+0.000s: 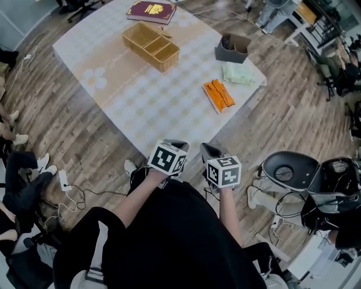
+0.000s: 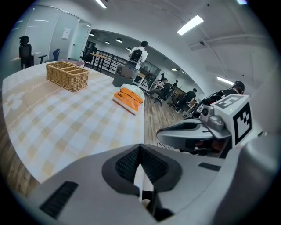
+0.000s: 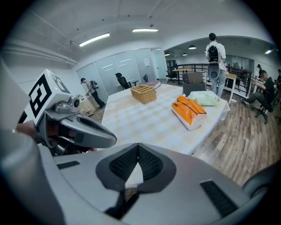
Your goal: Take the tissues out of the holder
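On the table: one grey holder near the far right edge, its dark contents hard to make out. Just beside it, one pale green tissue pack; nearer, one orange pack. Also one two-compartment wicker basket and one dark red book. Off the near edge, left gripper and right gripper, both clenched shut on nothing.

We wear black clothing; our left gripper and right gripper are grey, each bearing a black-and-white marker cube.
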`<state>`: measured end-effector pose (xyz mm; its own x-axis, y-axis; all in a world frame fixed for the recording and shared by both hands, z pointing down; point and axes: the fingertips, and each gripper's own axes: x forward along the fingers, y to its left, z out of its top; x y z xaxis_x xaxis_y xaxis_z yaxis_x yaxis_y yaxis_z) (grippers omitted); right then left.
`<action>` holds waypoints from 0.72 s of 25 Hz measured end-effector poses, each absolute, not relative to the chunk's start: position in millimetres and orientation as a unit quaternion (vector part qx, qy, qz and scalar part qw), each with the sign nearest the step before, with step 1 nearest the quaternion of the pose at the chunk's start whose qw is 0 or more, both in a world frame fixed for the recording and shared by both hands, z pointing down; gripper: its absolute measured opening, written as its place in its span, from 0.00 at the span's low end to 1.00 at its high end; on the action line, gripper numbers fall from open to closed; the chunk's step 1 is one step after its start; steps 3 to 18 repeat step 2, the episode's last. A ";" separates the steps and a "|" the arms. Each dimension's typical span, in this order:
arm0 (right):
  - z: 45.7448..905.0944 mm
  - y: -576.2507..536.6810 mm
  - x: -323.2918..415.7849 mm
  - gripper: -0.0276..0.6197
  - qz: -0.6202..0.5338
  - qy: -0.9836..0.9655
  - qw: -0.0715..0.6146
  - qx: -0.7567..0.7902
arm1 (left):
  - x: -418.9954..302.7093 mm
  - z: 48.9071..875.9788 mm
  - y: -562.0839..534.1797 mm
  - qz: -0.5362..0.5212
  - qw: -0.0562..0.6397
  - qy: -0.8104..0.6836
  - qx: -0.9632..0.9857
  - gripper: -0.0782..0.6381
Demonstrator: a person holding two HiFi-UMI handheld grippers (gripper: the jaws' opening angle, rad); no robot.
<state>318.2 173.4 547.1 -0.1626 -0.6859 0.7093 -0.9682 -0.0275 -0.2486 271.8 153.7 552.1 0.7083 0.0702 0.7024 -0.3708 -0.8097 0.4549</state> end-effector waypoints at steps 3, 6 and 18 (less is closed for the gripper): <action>546.6 170.0 312.0 0.06 0.363 -0.675 0.196 0.612 | 267.1 552.3 152.3 0.373 0.298 -0.089 0.874 0.11; 546.6 170.0 312.0 0.06 0.363 -0.675 0.196 0.612 | 267.1 552.3 152.3 0.373 0.298 -0.089 0.874 0.11; 546.6 170.0 312.0 0.06 0.363 -0.675 0.196 0.612 | 267.1 552.3 152.3 0.373 0.298 -0.089 0.874 0.11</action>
